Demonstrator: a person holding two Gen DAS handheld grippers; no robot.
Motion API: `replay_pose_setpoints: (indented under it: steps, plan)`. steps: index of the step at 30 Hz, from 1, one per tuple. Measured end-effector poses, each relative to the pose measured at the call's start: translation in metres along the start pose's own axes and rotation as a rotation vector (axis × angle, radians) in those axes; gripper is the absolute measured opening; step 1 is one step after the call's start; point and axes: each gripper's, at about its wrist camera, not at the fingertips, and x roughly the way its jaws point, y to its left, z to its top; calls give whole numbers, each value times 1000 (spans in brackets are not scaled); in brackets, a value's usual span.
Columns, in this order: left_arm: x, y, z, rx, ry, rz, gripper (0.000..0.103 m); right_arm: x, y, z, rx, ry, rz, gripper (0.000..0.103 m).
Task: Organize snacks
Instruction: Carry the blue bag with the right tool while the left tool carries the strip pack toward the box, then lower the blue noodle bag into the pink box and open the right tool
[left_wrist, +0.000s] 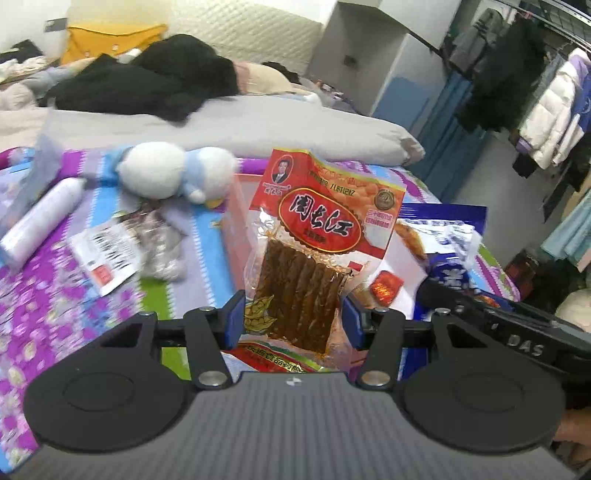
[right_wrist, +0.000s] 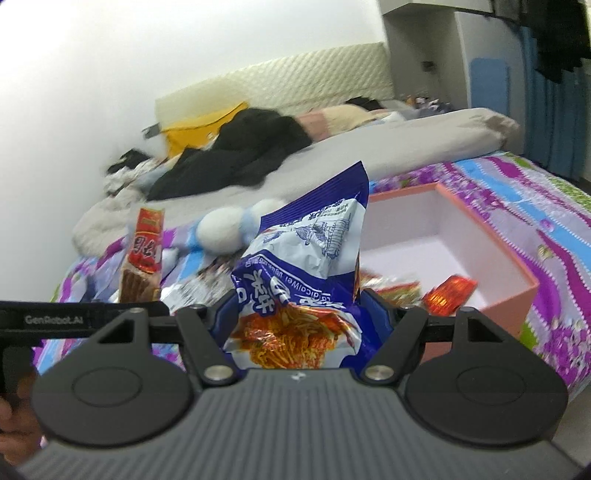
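In the left wrist view my left gripper (left_wrist: 293, 321) is shut on a red snack pack (left_wrist: 317, 236) of brown strips, held upright above the bedspread, its blue pads pressing on the pack's lower edges. My right gripper (right_wrist: 299, 317) is shut on a crumpled blue-and-white noodle snack bag (right_wrist: 306, 258), which also stands up in the air. Just beyond and to the right lies an open pink box (right_wrist: 524, 284) with small red packets (right_wrist: 448, 295) in its near corner. The red pack (right_wrist: 144, 254) shows at the left of the right wrist view, and the blue bag (left_wrist: 450, 251) at the right of the left wrist view.
On the purple flowered bedspread (left_wrist: 55, 314) lie a white-and-blue plush toy (left_wrist: 173, 173), a white cylinder (left_wrist: 40, 221) and a flat printed packet (left_wrist: 107, 258). A grey duvet (left_wrist: 258, 129) with black clothes (left_wrist: 147, 81) lies behind. A clothes rack (left_wrist: 546, 110) stands at the right.
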Motion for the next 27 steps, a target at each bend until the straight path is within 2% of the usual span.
replay_pose_setpoints:
  steps: [5, 14, 22, 27]
  plan:
    - [41, -19, 25, 2, 38, -30, 59, 26, -26, 15, 40, 25, -39, 73]
    - [120, -31, 60, 21, 132, -20, 59, 78, -67, 24, 76, 127, -113, 73]
    - [180, -32, 70, 45, 216, 11, 59, 119, -88, 20, 93, 203, -118, 74]
    - [191, -32, 72, 70, 225, 27, 62, 127, -94, 18, 110, 230, -123, 74]
